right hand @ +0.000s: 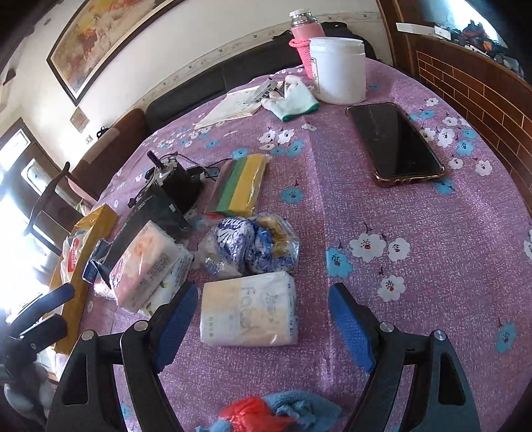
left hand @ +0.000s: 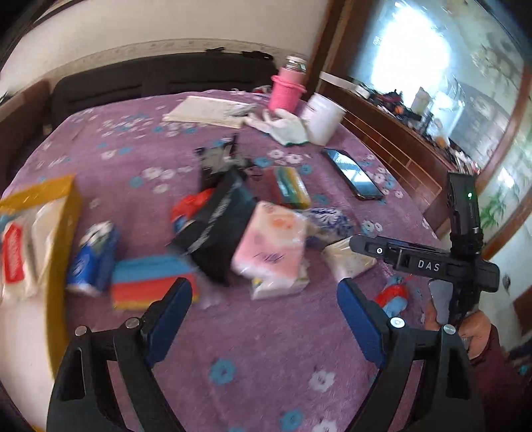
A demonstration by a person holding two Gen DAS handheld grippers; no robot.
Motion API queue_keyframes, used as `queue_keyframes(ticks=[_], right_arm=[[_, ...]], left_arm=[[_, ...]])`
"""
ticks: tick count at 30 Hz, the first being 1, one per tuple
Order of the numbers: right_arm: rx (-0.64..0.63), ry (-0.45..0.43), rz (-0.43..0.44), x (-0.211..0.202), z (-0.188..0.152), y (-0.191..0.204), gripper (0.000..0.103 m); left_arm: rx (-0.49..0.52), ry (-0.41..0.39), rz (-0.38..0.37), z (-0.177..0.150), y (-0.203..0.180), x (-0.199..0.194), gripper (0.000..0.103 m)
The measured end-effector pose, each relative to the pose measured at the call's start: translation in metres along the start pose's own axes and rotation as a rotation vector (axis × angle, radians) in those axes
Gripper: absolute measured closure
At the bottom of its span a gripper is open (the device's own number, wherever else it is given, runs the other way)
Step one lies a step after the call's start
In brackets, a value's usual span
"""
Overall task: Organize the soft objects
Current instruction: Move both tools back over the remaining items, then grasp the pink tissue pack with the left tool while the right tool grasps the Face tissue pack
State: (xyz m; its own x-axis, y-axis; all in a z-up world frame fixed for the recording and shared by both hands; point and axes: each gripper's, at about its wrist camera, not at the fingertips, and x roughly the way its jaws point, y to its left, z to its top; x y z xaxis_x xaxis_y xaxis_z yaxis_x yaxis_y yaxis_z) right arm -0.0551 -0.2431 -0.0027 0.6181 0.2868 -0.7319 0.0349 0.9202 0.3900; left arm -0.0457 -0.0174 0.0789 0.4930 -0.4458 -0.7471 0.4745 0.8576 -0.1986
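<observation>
Hovering, right gripper (right hand: 262, 319): jaws spread, empty, above a cream tissue pack (right hand: 248, 309) lying flat between the pads, untouched.
Left gripper (left hand: 264, 315): jaws spread, empty, over bare purple cloth (left hand: 252, 349).
Nearest edge: red bag (right hand: 247, 413) on blue towel (right hand: 299, 403).
Middle: pink pack (right hand: 146, 266) beside black pouch (right hand: 146, 216); blue-white bag (right hand: 247, 247) just beyond the cream pack.
Further: striped sponges (right hand: 241, 184), phone (right hand: 395, 143).
Far: glove (right hand: 292, 98), white jar (right hand: 339, 69), pink bottle (right hand: 306, 31).
Left side: yellow box (left hand: 63, 232).
</observation>
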Motion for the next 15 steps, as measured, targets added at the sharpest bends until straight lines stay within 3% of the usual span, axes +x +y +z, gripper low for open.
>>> queue_keyframes(ticks=[3, 10, 13, 15], right_arm=[[0.028, -0.028, 0.021, -0.003, 0.000, -0.009, 0.019], [0.073, -0.022, 0.065, 0.000, 0.001, -0.019, 0.019], [0.069, -0.021, 0.066, 0.001, 0.001, -0.019, 0.019], [0.069, -0.023, 0.065, 0.002, 0.000, -0.020, 0.019]], left_arm=[[0.060, 0.009, -0.011, 0.013, -0.017, 0.025, 0.015], [0.140, 0.082, 0.089, 0.029, -0.028, 0.075, 0.016], [0.118, 0.106, 0.087, 0.028, -0.023, 0.081, 0.049], [0.096, 0.085, 0.076, 0.027, -0.020, 0.074, 0.050]])
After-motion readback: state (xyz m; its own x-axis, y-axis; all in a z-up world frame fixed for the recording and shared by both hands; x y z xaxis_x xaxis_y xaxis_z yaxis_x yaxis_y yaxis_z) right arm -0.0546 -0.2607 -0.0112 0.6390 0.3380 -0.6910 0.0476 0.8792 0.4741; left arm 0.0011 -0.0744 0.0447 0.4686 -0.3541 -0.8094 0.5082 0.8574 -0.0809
